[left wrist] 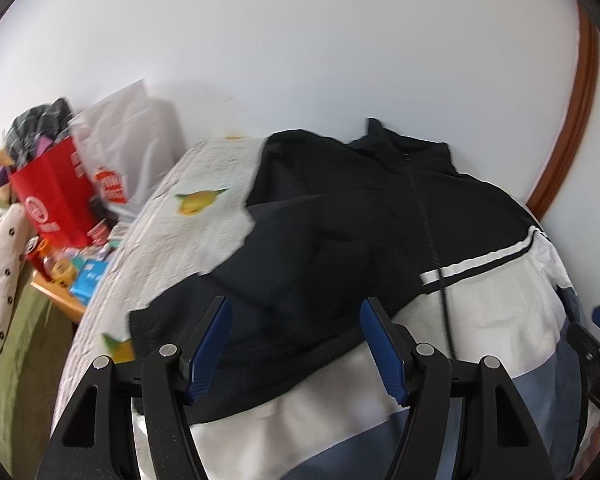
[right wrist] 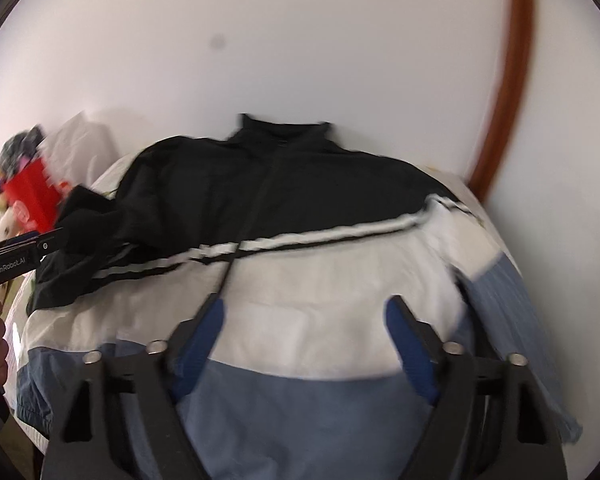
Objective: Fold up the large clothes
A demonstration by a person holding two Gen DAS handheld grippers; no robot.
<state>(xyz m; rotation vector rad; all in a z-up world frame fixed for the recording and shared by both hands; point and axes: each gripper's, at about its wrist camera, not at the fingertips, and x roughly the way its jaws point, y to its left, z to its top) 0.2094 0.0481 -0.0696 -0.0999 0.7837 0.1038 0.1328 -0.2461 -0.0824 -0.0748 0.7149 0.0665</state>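
Note:
A large zip-up jacket [left wrist: 340, 216], black on top, white in the middle and blue-grey at the hem, lies front up on the bed, collar toward the wall; it also shows in the right wrist view [right wrist: 300, 280]. Its black left sleeve [left wrist: 260, 288] is folded across the chest. My left gripper [left wrist: 296, 312] is open and empty just above that sleeve. My right gripper [right wrist: 304, 312] is open and empty over the white and blue lower part. The left gripper shows at the left edge of the right wrist view [right wrist: 40, 242], beside the sleeve cuff.
The bed has a white patterned cover [left wrist: 188, 216]. Left of it a wooden side table [left wrist: 60, 300] holds a red bag [left wrist: 52, 200], a white plastic bag [left wrist: 132, 152] and small items. A white wall is behind, and a brown door frame [left wrist: 572, 120] at right.

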